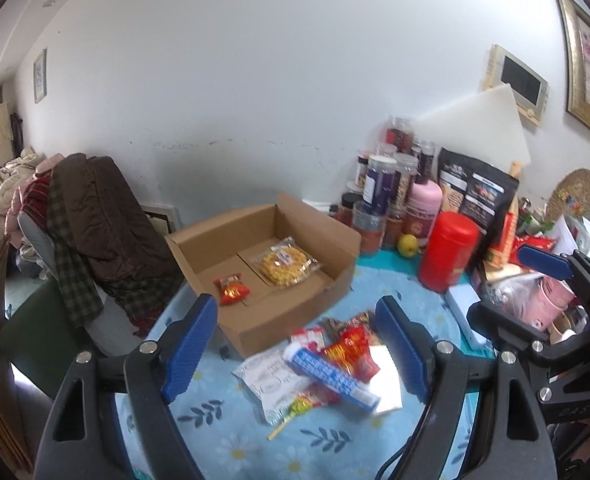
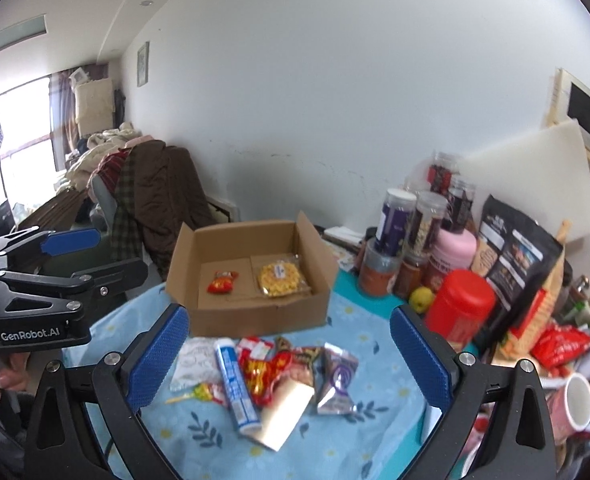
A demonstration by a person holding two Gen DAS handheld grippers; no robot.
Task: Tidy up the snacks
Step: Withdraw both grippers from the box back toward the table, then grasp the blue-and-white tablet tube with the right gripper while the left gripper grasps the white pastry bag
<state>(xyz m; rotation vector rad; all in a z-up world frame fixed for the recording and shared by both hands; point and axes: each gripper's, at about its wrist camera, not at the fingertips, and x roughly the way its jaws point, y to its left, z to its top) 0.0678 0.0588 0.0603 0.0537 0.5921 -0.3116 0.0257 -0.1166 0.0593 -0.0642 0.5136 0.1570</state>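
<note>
Left wrist view: the left gripper (image 1: 295, 344) has its fingers spread wide and holds nothing. Under it, a pile of snacks (image 1: 327, 364) lies on the blue flowered cloth (image 1: 223, 432). The open cardboard box (image 1: 255, 320) sits just behind the pile, with two snacks inside and lots of bare floor left.

Right wrist view: the right gripper (image 2: 291, 356) is spread wide too, empty. The pile sits near the box's front wall. Jars (image 2: 391, 248) crowd the right side.
</note>
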